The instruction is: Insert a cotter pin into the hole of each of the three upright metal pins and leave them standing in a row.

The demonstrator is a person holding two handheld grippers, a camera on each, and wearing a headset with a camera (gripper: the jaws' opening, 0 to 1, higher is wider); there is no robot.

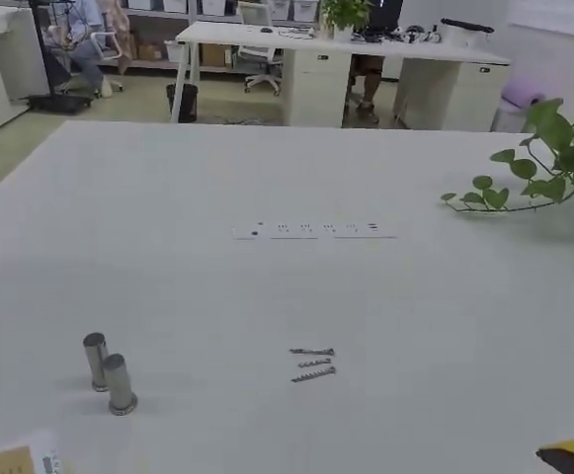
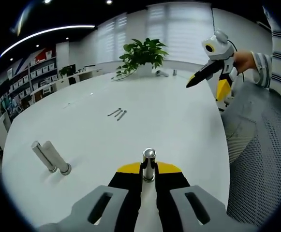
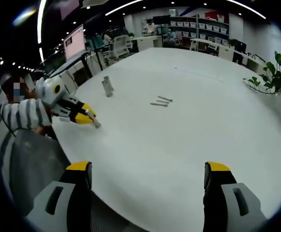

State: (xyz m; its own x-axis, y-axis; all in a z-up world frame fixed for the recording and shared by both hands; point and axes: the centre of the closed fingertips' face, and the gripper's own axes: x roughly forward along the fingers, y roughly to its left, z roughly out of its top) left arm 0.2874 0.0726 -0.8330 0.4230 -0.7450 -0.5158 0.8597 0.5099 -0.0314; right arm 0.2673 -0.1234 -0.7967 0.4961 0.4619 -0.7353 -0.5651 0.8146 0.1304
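Grips one pin (image 2: 149, 158) in left gripper (image 2: 149, 174), holds right gripper (image 3: 149, 170) wide open, with two pins (image 1: 119, 380) upright close together on table (image 1: 366, 296), three cotter pins (image 1: 313, 363) near.

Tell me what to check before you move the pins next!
1. Left gripper shut on the held metal pin: ok.
2. Right gripper open and empty, ready to pick: ok.
3. Two standing metal pins upright on the table: ok.
4. Three cotter pins lying loose, nothing over them: ok.
5. All metal pins standing in a row: not ok, one is in the left gripper.
6. Any cotter pin inserted: not ok, none yet.
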